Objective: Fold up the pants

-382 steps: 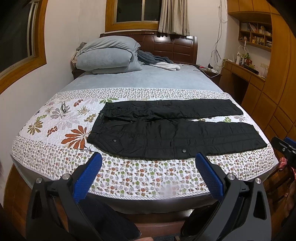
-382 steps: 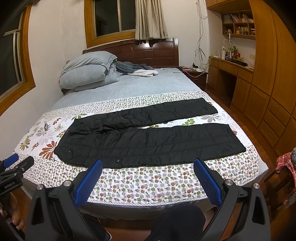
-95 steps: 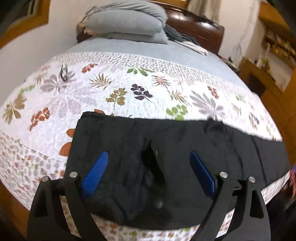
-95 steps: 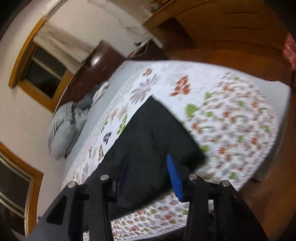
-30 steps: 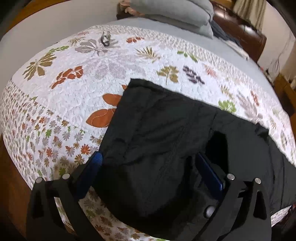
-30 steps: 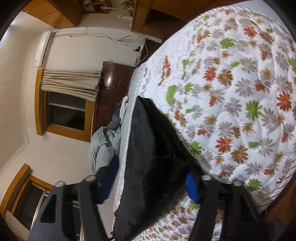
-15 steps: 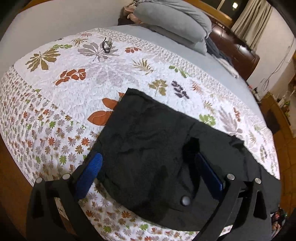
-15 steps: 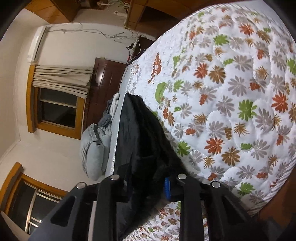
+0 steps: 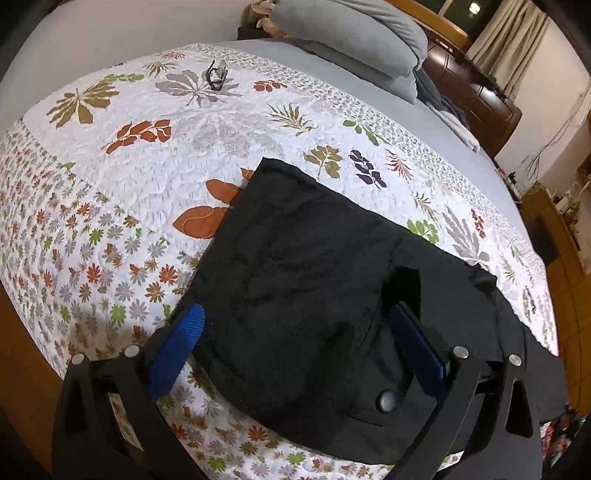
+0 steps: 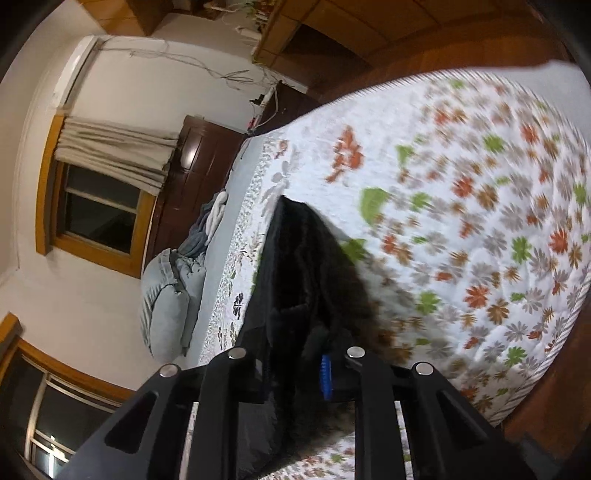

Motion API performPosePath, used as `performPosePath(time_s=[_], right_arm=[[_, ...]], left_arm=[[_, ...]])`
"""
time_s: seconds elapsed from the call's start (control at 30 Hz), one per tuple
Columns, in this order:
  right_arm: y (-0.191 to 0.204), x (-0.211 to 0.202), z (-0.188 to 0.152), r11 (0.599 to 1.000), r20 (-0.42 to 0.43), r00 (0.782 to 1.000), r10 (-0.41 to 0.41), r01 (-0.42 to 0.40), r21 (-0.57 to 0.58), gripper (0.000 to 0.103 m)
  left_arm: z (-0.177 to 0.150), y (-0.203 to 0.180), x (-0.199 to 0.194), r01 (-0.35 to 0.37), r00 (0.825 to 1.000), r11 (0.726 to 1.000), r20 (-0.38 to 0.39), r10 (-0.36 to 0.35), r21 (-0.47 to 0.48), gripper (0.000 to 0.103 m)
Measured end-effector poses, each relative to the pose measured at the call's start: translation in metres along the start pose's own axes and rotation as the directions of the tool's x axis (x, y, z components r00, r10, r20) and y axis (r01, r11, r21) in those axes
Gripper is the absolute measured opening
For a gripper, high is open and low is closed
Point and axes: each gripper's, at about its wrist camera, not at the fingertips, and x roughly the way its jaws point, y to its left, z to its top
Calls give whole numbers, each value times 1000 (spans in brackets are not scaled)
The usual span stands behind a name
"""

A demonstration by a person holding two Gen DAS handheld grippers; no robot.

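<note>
The black pants (image 9: pixel 314 280) lie on the floral quilt (image 9: pixel 110 206), folded lengthwise with one leg on the other, waist end toward me. My left gripper (image 9: pixel 295 343) is open, its blue pads (image 9: pixel 173 350) spread on either side of the waistband, just above the cloth. My right gripper (image 10: pixel 295 365) is shut on the leg end of the pants (image 10: pixel 303 266), and the cloth stands up off the quilt (image 10: pixel 480 221). Its left pad is hidden by the black cloth.
Grey pillows (image 9: pixel 354 33) and a dark wooden headboard (image 9: pixel 476 96) are at the far end of the bed. A small dark object (image 9: pixel 216 74) lies on the quilt at the far left. Wooden cabinets (image 10: pixel 369 26) stand beyond the bed's right side.
My right gripper has closed on the leg end and lifted it off the quilt. My left gripper has drawn back slightly and stays open over the waist.
</note>
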Motion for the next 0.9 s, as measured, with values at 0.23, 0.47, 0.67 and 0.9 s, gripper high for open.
performPosePath(time_s=[0.23, 0.47, 0.67, 0.9], right_arm=[[67, -6, 2, 992, 8, 1000, -17, 18, -127, 18], [112, -10, -9, 973, 10, 1000, -26, 27, -231, 18], [146, -9, -23, 953, 7, 999, -45, 46, -298, 18], [181, 2, -38, 928, 5, 996, -84, 81, -363, 18]], left_arm=[[-8, -9, 2, -61, 998, 993, 18, 59, 99, 100], [-12, -10, -1, -62, 997, 993, 47, 58, 101, 100], [-16, -14, -3, -88, 993, 992, 87, 80, 93, 100], [-22, -22, -3, -155, 982, 980, 127, 139, 129, 100]])
